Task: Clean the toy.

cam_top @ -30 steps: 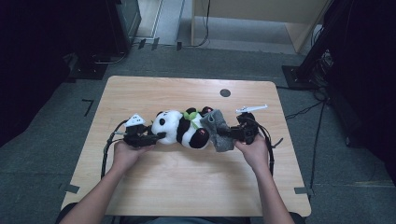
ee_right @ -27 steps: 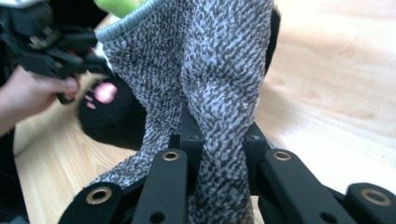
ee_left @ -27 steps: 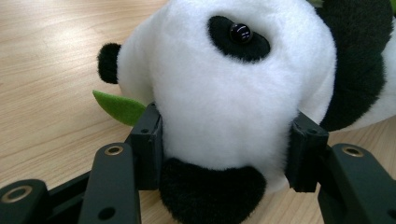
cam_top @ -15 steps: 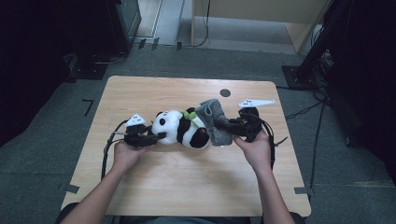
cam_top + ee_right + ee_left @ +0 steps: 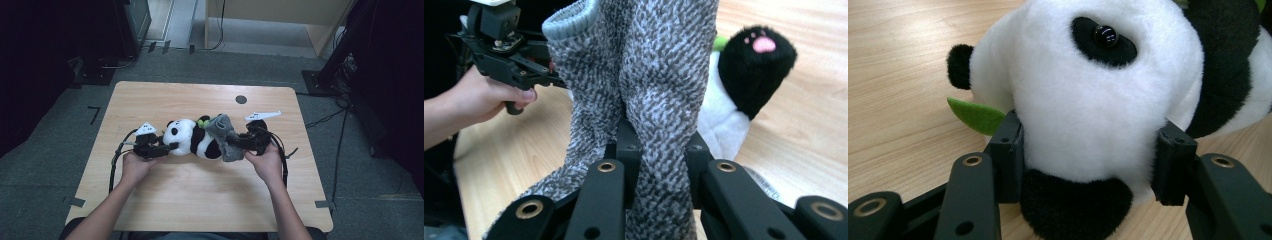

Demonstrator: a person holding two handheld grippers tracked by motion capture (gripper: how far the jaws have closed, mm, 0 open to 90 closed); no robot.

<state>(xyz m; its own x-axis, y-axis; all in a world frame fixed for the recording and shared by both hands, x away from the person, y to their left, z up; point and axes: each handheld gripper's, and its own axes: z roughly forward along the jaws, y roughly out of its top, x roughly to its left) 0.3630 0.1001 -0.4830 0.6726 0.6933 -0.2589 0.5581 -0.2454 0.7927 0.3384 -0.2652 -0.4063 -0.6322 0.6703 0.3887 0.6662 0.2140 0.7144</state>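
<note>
Panda toy: black-and-white plush panda (image 5: 192, 140) lies on its side at the middle of the pale wooden table (image 5: 200, 200), head toward the left gripper.
Sock: grey knitted sock with a plain grey cuff (image 5: 222, 136) sits at the panda's lower end, bunched against its legs; the black paw with pink pads (image 5: 758, 60) shows beside it.
Left gripper: left gripper (image 5: 1088, 155) has its jaws pressed into both sides of the panda's white head, holding it still.
Right gripper: right gripper (image 5: 659, 145) is pinched tight on a fold of the sock.
Step in hand: apparently working the sock along the panda's legs, one hand anchoring, the other pulling.
Next move: likely a steady pull on the sock along the panda's body, with the head kept pinned.
Hard to make out: whether the sock's opening encloses a leg or only drapes over it; a green felt leaf (image 5: 975, 116) sits beside the panda's head, partly behind the jaw.
</note>
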